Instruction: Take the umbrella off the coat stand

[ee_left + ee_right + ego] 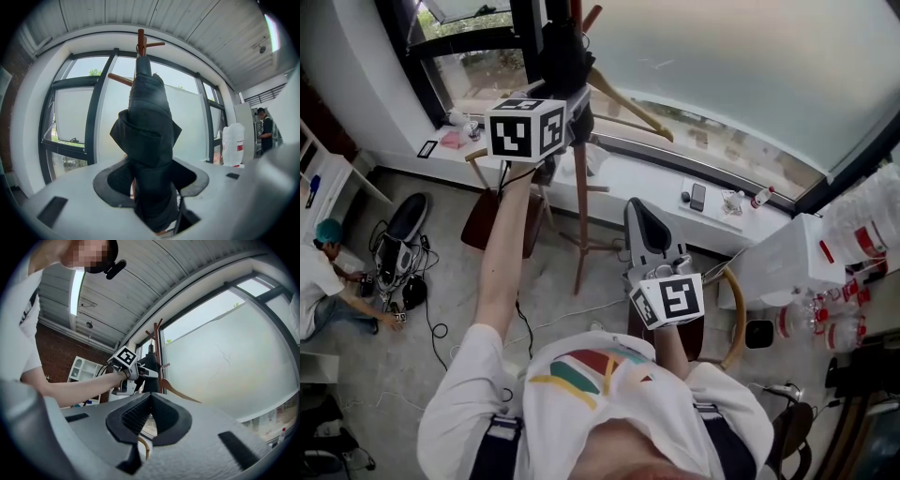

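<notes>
A folded black umbrella (147, 140) hangs by its strap from a peg at the top of the wooden coat stand (140, 40). My left gripper (150, 187) is raised level to it, and its pads press the umbrella's lower body from both sides. In the head view the umbrella (558, 56) shows dark against the stand's pole (579, 216), just beyond my left gripper (567, 94). My right gripper (639, 206) is held lower and to the right, away from the stand, with its jaws together and empty. The right gripper view shows those pads (140, 413) meeting, with the umbrella (149, 366) far ahead.
A wooden hanger (628, 103) hangs on the stand beside the umbrella. A windowsill (647, 183) with a phone and bottles runs behind. A stool (502, 220) stands left of the pole, and a person (323, 272) crouches on the floor far left. A white container (778, 262) sits to the right.
</notes>
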Demonstrator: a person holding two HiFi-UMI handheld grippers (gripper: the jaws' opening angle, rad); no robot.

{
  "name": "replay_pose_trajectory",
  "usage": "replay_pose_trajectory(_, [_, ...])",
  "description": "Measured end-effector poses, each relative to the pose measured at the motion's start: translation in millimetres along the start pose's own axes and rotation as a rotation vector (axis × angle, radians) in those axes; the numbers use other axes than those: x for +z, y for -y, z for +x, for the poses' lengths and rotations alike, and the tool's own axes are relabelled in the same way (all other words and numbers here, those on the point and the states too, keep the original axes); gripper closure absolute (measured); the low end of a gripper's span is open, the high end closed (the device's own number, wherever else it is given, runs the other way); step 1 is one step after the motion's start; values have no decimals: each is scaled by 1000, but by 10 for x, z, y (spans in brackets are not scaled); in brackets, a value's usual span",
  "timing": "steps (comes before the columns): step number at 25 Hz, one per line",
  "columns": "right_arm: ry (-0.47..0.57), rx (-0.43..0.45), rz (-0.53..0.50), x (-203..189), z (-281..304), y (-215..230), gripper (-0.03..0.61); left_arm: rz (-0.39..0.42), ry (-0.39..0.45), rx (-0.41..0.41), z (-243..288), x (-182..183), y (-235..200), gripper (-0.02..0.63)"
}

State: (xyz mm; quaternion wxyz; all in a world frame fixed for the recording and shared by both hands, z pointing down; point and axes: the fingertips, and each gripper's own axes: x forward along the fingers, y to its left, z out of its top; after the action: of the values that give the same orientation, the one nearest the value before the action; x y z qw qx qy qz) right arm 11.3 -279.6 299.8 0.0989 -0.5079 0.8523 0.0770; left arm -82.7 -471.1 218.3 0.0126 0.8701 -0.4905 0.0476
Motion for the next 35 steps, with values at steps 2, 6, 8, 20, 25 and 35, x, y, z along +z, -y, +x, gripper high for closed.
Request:
replay_pose_trajectory(2, [11,-1,-2,36,16,3,578,4,9,-5,-13,50,4,393])
replay_pose_trajectory(6, [38,3,-9,121,43,-29,578,6,27,-4,-60,146,-10,393])
replay_pose_trajectory(8, [48,7,-14,152,53,-49,578,12,37,1,-88,215,-28,393])
replay_pose_trajectory(20, [107,2,-18,342,38,-44,578,62,128,31,-272,760,-98,393])
replay_pose_trajectory(25, [139,4,-25,453,24,-61,578,100,169,59,-412,981,-103,393])
replay_pose_trajectory(35, [166,27,-57,604,-8,-159,578,144,292,129,-894,1255,-70,392])
